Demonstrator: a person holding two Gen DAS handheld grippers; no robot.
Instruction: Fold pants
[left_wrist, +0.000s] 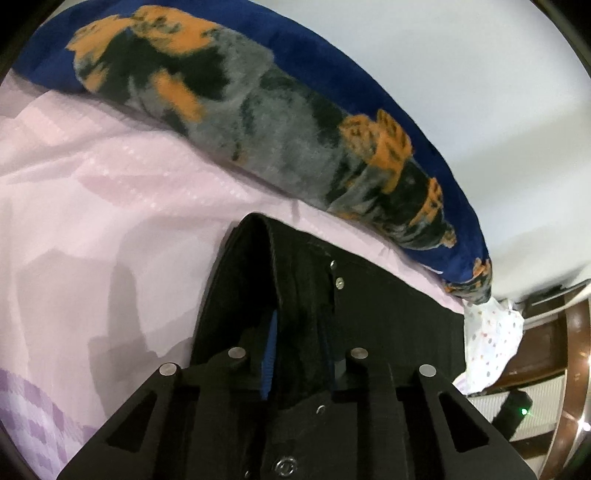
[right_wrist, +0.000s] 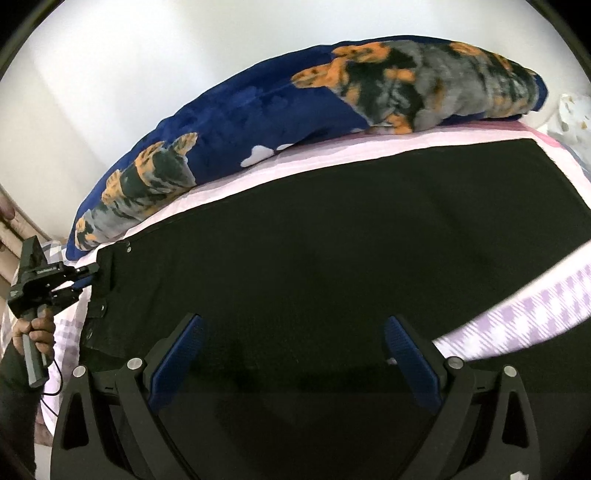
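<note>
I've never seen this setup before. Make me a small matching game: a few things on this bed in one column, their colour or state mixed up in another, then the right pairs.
Things:
1. pants
2. bedsheet
3. blanket
4. right gripper

Descriptions:
A. pale pink
B. jaws wide apart
C. black, spread flat
D. blue with an orange and grey print

Pairs: 1-C, 2-A, 3-D, 4-B

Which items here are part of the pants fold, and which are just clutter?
In play:
- black pants, spread on the bed
- left gripper, closed on the waistband end
- right gripper, open over the pants

Bystanders:
- dog-print blue blanket
- pink bedsheet
- spotted white cloth
</note>
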